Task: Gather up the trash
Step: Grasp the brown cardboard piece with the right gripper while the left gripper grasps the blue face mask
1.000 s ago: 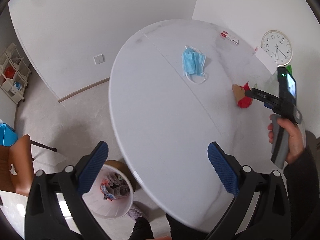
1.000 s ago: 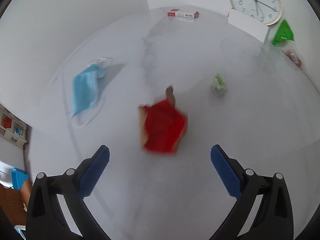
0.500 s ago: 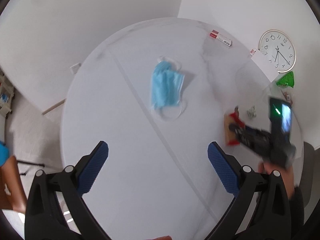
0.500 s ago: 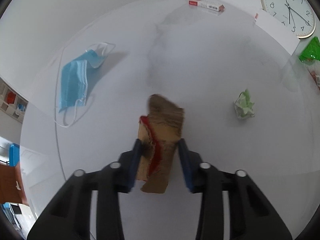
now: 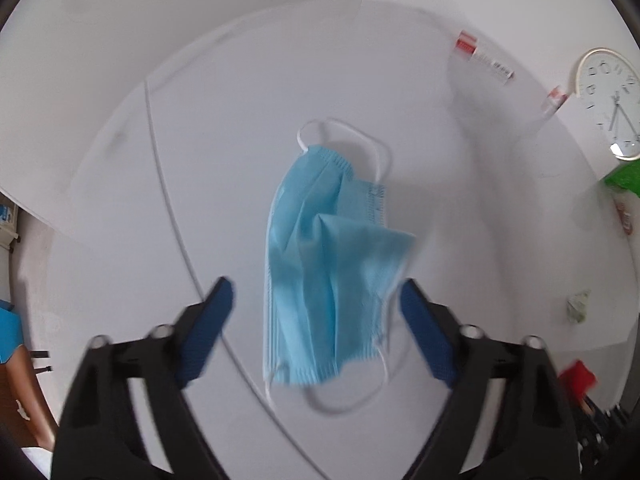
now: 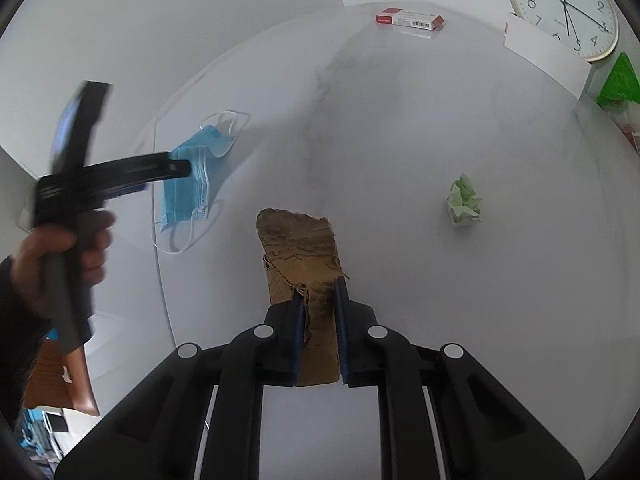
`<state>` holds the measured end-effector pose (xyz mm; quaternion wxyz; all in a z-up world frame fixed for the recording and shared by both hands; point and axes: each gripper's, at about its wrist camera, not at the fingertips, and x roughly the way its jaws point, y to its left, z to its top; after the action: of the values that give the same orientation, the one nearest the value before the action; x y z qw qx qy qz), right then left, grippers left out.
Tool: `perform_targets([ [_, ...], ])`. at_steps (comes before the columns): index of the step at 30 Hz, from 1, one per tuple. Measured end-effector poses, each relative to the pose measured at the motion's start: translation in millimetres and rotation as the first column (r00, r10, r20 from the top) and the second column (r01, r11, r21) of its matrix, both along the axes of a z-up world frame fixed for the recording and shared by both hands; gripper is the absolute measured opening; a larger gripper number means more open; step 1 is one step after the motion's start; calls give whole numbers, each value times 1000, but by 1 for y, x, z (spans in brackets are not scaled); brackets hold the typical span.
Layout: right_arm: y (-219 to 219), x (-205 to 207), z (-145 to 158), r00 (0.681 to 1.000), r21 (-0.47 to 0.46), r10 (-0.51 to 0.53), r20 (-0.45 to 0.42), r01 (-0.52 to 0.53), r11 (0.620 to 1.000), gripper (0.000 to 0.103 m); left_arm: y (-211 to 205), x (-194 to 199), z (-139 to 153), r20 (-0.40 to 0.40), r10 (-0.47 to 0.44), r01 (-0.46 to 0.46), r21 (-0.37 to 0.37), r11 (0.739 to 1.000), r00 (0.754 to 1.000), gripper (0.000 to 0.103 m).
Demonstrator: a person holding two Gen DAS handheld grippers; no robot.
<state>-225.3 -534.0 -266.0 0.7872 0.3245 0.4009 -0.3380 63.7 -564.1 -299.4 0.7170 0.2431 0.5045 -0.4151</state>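
Left tool [image 5: 316, 312] has jaws spread wide, straddling the near end of the blue face mask [image 5: 328, 280], which lies crumpled on the white tabletop [image 5: 200, 160]; pads not touching it. Right tool [image 6: 319, 320] is clamped tight on a torn brown cardboard scrap [image 6: 300, 248], scrap sticking forward over the tabletop. Crumpled green-white paper wad [image 6: 463, 202] sits to the right, well apart. Red-white small box [image 6: 408, 20] near far edge, wall clock [image 6: 564, 4] beyond.
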Motion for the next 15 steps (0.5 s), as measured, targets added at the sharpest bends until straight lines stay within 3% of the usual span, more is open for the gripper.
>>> perform_targets([
  [4,-1,-6,0,1000,14,-13,16,13,1000,14,-9,7,-16,-44,7,-6,28,1000,999,35],
  [7,1,-6,1,1000,21,-17,23,16,1000,14,-7,6,-16,-41,-1,2,22,1000,999,20],
  [11,9,-2,3,1000,23,3,25,-4,1000,14,3,6,-7,-33,-7,7,1,1000,999,16],
  [15,24,10,10,998,11,49,24,-50,999,14,39,3,19,-21,7,-8,-37,999,1000,15],
])
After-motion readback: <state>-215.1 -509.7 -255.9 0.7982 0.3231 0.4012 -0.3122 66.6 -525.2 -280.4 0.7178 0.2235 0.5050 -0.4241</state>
